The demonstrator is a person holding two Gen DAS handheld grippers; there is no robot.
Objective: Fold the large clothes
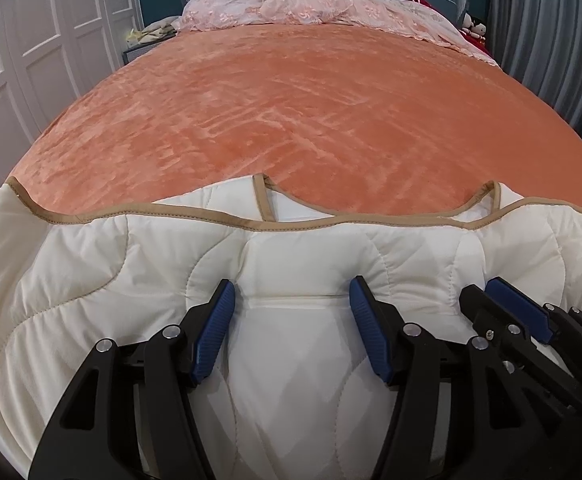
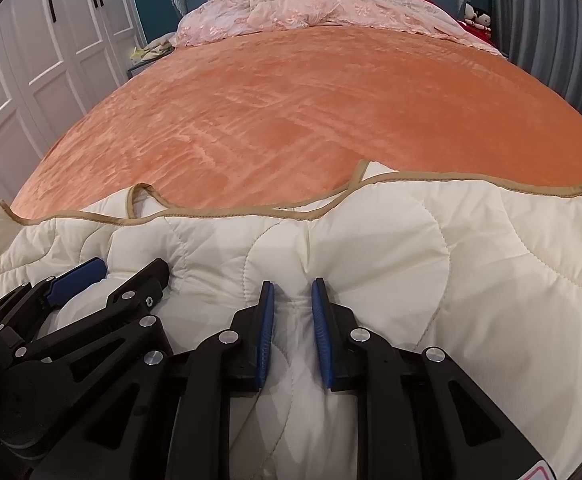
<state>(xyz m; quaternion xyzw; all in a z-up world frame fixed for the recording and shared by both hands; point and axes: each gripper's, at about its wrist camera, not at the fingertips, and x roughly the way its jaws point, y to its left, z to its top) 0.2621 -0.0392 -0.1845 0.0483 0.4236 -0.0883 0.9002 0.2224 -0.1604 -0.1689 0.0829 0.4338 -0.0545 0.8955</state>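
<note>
Cream quilt point(image 1: 299, 360) bunched between half-spread left fingers point(image 1: 215, 332), pinched by narrow right fingers point(image 2: 266, 336)

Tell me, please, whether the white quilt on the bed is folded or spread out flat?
Folded, at least partly: the white quilt shows tan-trimmed edges stacked in layers, with a lower layer peeking out beyond the top edge on the orange bedspread.
</note>
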